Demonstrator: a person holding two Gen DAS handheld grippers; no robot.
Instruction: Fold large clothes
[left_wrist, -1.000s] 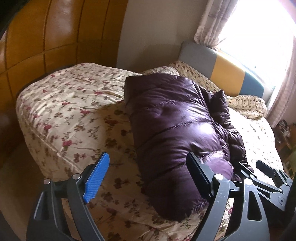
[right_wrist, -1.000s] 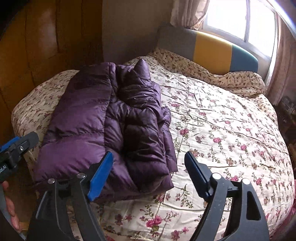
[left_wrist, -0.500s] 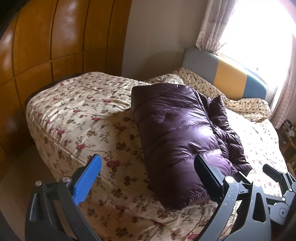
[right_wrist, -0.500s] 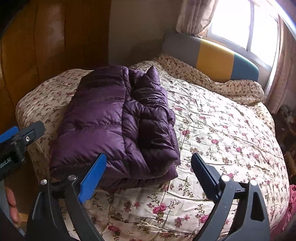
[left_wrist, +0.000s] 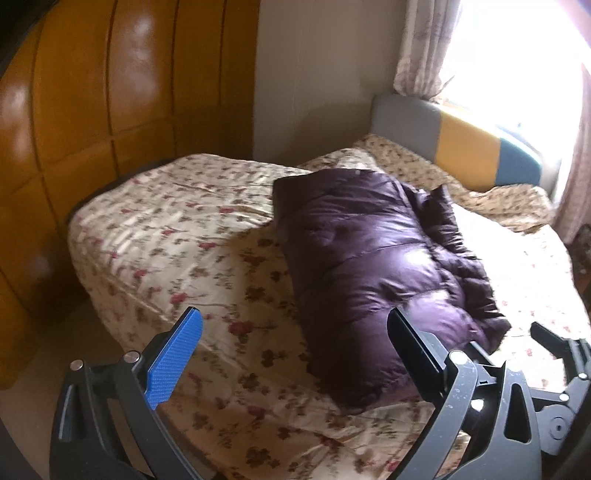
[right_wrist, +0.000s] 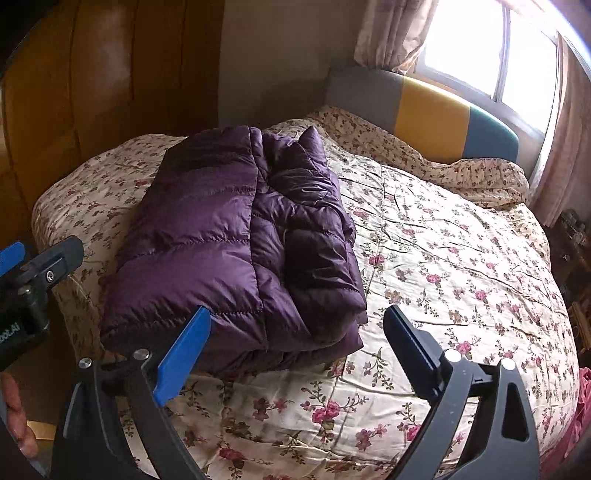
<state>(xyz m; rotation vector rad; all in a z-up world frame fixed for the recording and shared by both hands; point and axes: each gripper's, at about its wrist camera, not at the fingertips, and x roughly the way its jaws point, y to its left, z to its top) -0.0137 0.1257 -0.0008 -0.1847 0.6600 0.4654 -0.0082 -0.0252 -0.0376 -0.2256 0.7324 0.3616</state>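
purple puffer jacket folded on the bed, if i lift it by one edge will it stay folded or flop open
The purple puffer jacket would probably flop open: its stacked layers lie loose, nothing binding them. Its puffy quilting suggests it is light for its bulk. The glossy shell looks slippery, so the layers may slide apart on the floral bedspread.

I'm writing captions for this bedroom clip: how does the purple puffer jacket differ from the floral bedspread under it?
The jacket is plain, glossy dark purple; the bedspread is cream with red flowers. The jacket is folded into a thick, puffy bundle, while the bedspread lies spread out flat. The jacket takes up only the part of the bed nearer the wooden wall; the bedspread covers all of the bed that shows. Both are stitched in quilted lines, and neither gripper touches either.
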